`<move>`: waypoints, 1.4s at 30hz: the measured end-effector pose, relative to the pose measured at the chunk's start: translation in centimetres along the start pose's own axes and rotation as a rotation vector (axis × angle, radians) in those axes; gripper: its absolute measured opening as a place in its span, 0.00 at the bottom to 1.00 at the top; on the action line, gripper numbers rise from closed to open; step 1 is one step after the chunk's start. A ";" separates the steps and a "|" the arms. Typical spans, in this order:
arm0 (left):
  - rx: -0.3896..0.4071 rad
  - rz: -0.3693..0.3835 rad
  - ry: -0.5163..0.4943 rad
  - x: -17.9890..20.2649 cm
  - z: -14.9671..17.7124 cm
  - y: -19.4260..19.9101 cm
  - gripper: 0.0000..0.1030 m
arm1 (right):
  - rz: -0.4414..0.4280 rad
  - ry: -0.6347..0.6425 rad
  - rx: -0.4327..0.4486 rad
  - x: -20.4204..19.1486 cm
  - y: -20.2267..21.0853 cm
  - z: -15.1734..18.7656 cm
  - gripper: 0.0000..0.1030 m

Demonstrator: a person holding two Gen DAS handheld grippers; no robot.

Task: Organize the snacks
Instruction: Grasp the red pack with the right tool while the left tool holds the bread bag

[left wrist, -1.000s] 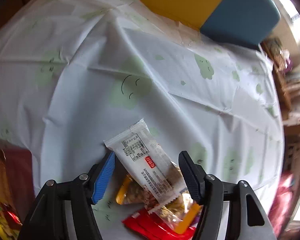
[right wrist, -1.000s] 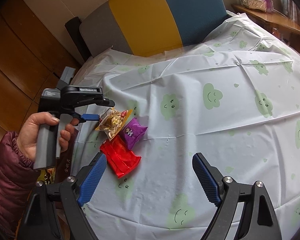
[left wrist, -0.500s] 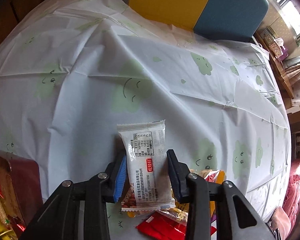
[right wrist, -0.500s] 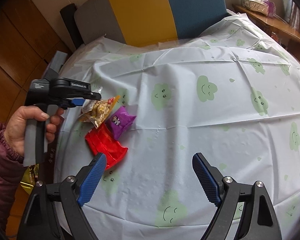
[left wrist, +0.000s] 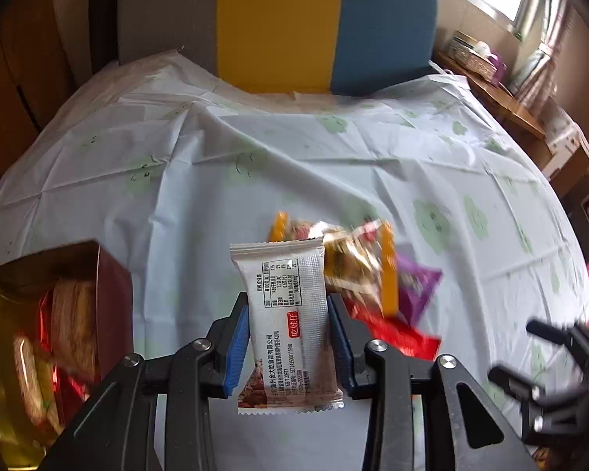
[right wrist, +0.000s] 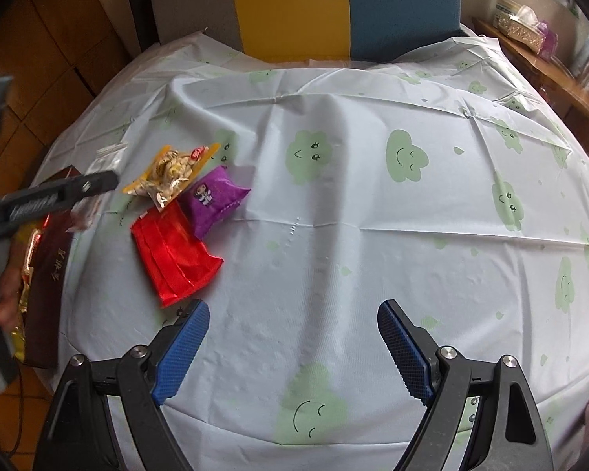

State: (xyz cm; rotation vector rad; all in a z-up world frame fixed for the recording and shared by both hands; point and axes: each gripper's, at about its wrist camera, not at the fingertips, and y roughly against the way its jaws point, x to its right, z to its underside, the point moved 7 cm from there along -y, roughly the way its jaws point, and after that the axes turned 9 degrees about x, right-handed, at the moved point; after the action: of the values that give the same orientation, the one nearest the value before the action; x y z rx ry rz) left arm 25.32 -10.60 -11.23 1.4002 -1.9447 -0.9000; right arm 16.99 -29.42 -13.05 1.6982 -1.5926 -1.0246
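Observation:
My left gripper (left wrist: 288, 316) is shut on a white snack bar packet (left wrist: 288, 314) and holds it upright above the table. Beyond it lie a clear-and-orange nut packet (left wrist: 357, 263), a purple packet (left wrist: 416, 286) and a red packet (left wrist: 396, 333). A dark red box (left wrist: 110, 294) with gold lining and snacks inside stands at the left. In the right wrist view my right gripper (right wrist: 292, 349) is open and empty above the cloth, with the red packet (right wrist: 174, 253), purple packet (right wrist: 212, 200), nut packet (right wrist: 172, 172) and the box (right wrist: 49, 271) to its left.
The round table carries a pale cloth (right wrist: 373, 196) with green cloud faces. A grey, yellow and blue chair back (right wrist: 306, 8) stands at the far side. A wooden side table (right wrist: 538, 55) with a tissue box is at the back right. The floor is orange tile (right wrist: 4, 416).
My left gripper closed on the white packet, lifted it off the pile and swung left toward the box. The right gripper stayed open and shifted slightly.

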 end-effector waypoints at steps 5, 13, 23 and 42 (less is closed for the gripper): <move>0.029 -0.001 -0.036 1.3 4.3 2.9 0.37 | 0.033 0.012 -0.001 0.4 -0.2 0.1 0.86; 0.078 -0.027 -0.121 2.7 9.7 5.1 0.37 | 0.049 -0.001 0.033 0.7 0.3 -0.3 0.86; 0.048 -0.006 -0.124 3.0 13.5 4.2 0.37 | 0.059 0.007 0.050 0.7 0.2 -0.2 0.86; 0.182 0.024 -0.139 2.8 14.7 4.3 0.37 | -0.059 0.083 -0.002 -3.5 -2.0 2.0 0.85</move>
State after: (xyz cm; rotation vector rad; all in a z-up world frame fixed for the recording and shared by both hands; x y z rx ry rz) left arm 10.78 -9.49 -16.58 1.4449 -2.1901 -0.8472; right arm 16.42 -25.53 -15.27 1.7726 -1.4967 -0.9712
